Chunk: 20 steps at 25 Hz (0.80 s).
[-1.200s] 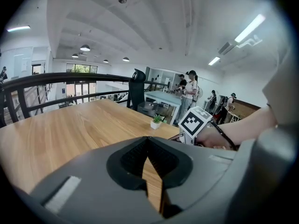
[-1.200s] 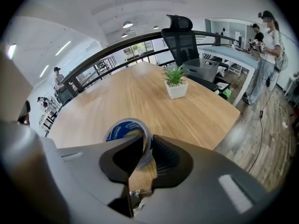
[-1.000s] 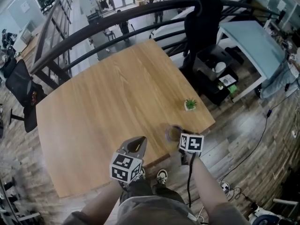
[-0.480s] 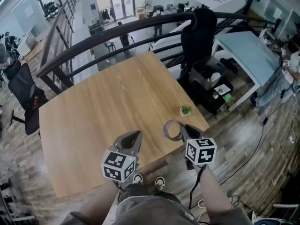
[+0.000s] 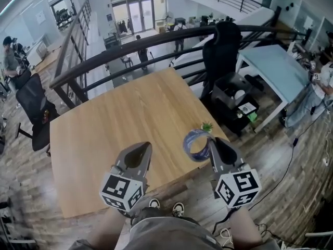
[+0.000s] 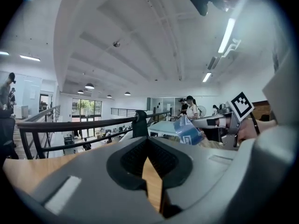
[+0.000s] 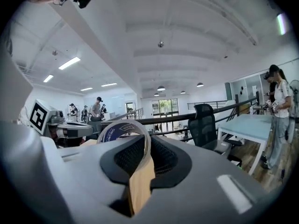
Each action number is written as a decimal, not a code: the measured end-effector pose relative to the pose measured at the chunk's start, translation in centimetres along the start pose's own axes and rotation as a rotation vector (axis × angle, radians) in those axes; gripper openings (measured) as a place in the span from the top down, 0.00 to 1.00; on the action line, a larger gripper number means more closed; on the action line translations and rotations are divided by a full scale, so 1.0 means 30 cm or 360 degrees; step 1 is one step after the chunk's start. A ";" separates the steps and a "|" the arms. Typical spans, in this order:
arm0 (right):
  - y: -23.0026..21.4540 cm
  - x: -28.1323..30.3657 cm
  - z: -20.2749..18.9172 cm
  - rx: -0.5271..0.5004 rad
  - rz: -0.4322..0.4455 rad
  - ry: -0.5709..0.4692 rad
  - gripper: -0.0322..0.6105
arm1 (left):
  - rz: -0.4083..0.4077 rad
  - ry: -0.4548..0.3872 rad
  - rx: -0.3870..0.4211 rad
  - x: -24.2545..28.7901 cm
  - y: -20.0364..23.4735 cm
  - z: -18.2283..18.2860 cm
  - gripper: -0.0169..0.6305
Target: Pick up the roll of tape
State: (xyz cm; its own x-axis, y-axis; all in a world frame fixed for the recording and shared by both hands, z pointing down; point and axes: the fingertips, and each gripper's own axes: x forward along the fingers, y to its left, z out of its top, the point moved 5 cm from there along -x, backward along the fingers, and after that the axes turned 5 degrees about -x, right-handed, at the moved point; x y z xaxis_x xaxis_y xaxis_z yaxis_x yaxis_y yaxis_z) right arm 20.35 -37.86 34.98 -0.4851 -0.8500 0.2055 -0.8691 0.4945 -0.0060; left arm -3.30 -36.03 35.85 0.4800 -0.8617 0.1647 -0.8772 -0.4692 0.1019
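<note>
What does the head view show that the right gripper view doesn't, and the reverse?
Only the head view: the small green potted plant on the light wooden table. Only the right gripper view: the jaws of the right gripper shut on the wall of the blue-printed roll of tape. Both: that roll and the left gripper.

The square light-wood table (image 5: pixel 130 108) shows a fine straight grain on a smooth, matt top. The blue-cored roll of tape (image 5: pixel 197 145) has a printed, paper-like inner ring and a smooth, faintly glossy tan outer band. The left gripper (image 5: pixel 142 149) and the right gripper (image 5: pixel 213 142) look like matt grey moulded plastic, with black ribbed pads (image 7: pixel 163 155). The brown plank floor (image 5: pixel 263 158) carries a soft sheen.
</note>
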 end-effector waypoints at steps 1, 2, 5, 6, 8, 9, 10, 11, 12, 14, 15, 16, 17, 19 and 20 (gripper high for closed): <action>0.012 -0.024 0.019 -0.0007 0.0002 -0.0031 0.87 | 0.0011 -0.0017 0.0025 -0.018 -0.008 0.014 0.97; 0.024 -0.044 0.036 -0.0011 0.0007 -0.0057 0.87 | 0.0024 -0.0037 0.0060 -0.035 -0.016 0.029 0.97; 0.045 -0.091 0.063 -0.0012 0.0042 -0.0090 0.87 | 0.0068 -0.0135 0.0144 -0.077 -0.043 0.075 0.97; 0.050 -0.105 0.064 -0.0014 0.0054 -0.0086 0.87 | 0.0077 -0.0165 0.0154 -0.089 -0.051 0.086 0.97; 0.058 -0.134 0.057 -0.0036 0.0059 -0.0078 0.87 | 0.0081 -0.0192 0.0175 -0.109 -0.074 0.096 0.97; 0.060 -0.149 0.052 -0.0040 0.0057 -0.0079 0.87 | 0.0077 -0.0194 0.0189 -0.115 -0.087 0.097 0.97; 0.060 -0.164 0.046 -0.0036 0.0054 -0.0081 0.87 | 0.0070 -0.0193 0.0199 -0.121 -0.102 0.097 0.97; 0.061 -0.178 0.039 -0.0033 0.0052 -0.0082 0.87 | 0.0059 -0.0189 0.0202 -0.125 -0.116 0.095 0.97; 0.064 -0.190 0.032 -0.0043 0.0050 -0.0078 0.87 | 0.0047 -0.0182 0.0201 -0.130 -0.129 0.092 0.97; 0.078 -0.213 0.017 -0.0084 0.0050 -0.0059 0.87 | 0.0028 -0.0165 0.0198 -0.141 -0.149 0.083 0.97; 0.084 -0.223 0.009 -0.0091 0.0058 -0.0046 0.87 | 0.0025 -0.0160 0.0203 -0.146 -0.156 0.079 0.97; 0.089 -0.231 0.000 -0.0081 0.0069 -0.0034 0.87 | 0.0026 -0.0153 0.0213 -0.151 -0.162 0.074 0.97; 0.093 -0.238 -0.007 -0.0065 0.0079 -0.0024 0.87 | 0.0031 -0.0140 0.0226 -0.155 -0.166 0.068 0.97; 0.095 -0.247 -0.021 -0.0046 0.0084 -0.0008 0.87 | 0.0055 -0.0083 0.0223 -0.162 -0.171 0.054 0.97; 0.095 -0.249 -0.027 -0.0044 0.0082 -0.0003 0.87 | 0.0066 -0.0059 0.0212 -0.164 -0.171 0.049 0.97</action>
State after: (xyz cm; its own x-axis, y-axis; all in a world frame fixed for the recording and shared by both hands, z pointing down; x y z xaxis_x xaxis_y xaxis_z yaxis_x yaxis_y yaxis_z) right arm 21.57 -29.95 34.23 -0.5293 -0.8235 0.2040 -0.8400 0.5425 0.0102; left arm -1.17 -29.66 33.09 0.4448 -0.8863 0.1292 -0.8911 -0.4524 -0.0360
